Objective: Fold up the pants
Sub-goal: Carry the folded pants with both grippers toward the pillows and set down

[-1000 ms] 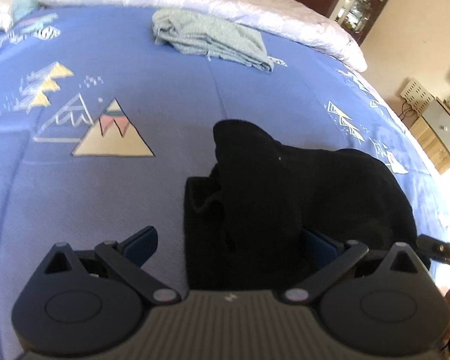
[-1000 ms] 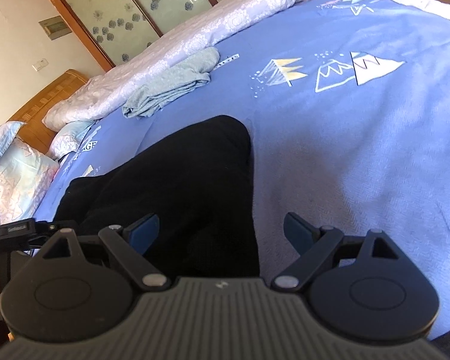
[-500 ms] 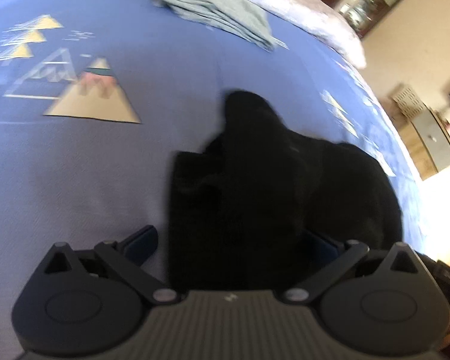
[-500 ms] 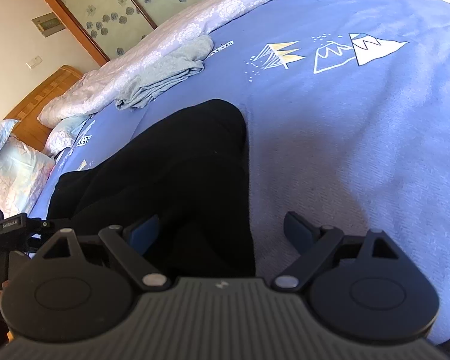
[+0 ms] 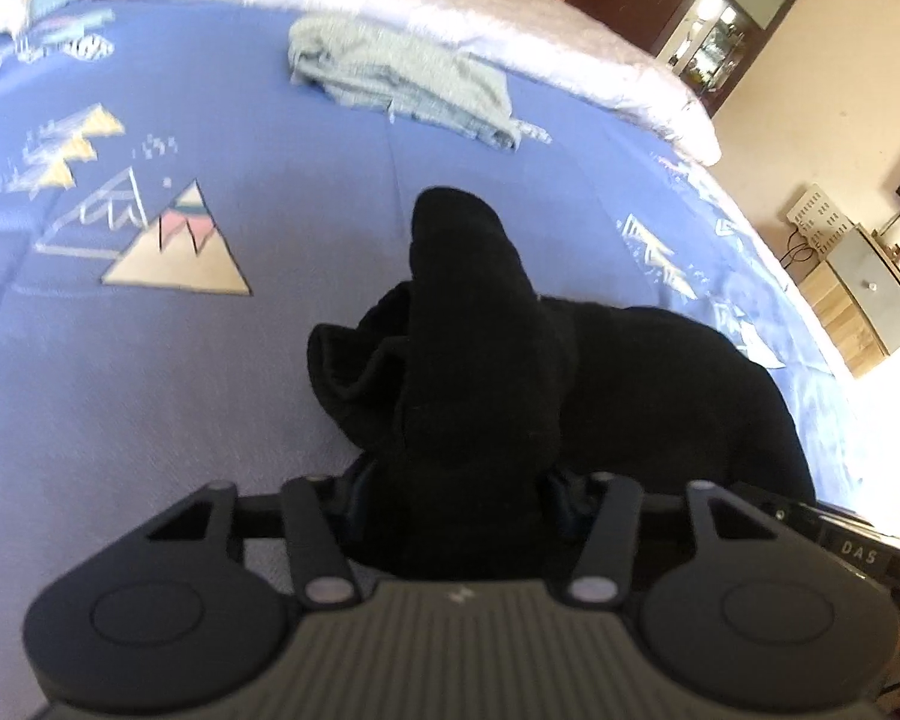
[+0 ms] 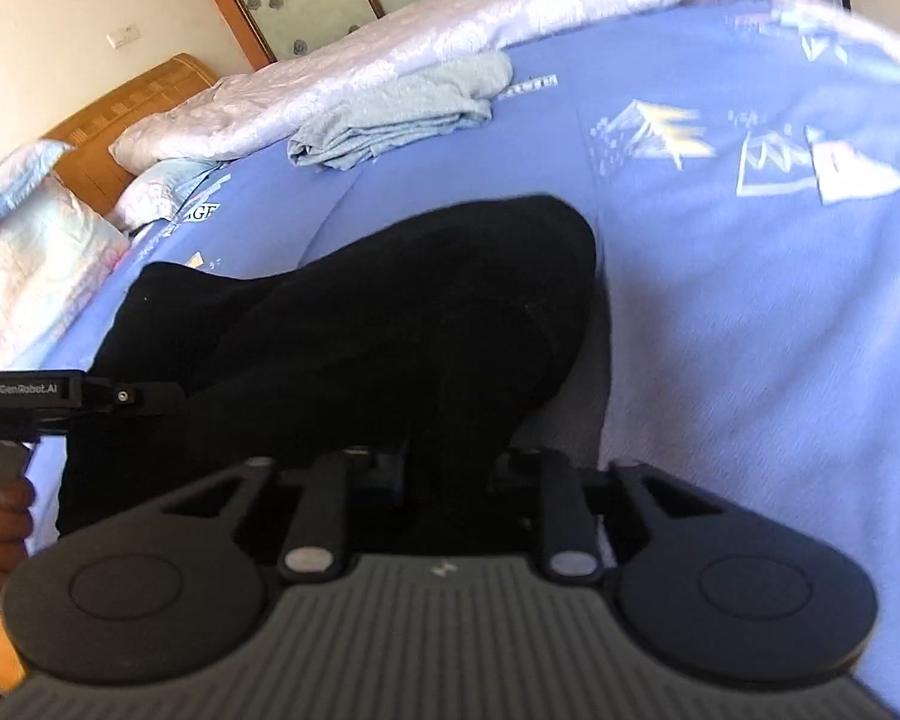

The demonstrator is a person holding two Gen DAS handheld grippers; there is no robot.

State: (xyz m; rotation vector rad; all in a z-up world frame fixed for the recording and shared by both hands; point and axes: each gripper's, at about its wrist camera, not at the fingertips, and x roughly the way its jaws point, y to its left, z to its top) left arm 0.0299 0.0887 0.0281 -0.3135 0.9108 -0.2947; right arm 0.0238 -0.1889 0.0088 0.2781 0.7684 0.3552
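Observation:
Black pants (image 5: 480,360) lie bunched on the blue patterned bedspread (image 5: 210,390). My left gripper (image 5: 456,495) is shut on a thick fold of the black pants, which rises between its fingers. In the right wrist view the pants (image 6: 390,324) stretch away to the left, and my right gripper (image 6: 450,480) is shut on their near edge. The fingertips of both are hidden by cloth. The left gripper's body (image 6: 60,396) shows at the left edge of the right wrist view.
A folded light grey-blue garment (image 5: 402,84) lies near the far side of the bed, also in the right wrist view (image 6: 402,114). A white quilt (image 5: 450,6) runs along the far edge. Pillows (image 6: 36,240) and a wooden headboard (image 6: 126,114) stand left. A cabinet (image 5: 870,294) stands beyond the bed's right edge.
Both grippers were open over the pants a second ago; both have now closed on the cloth and gathered it up between their fingers.

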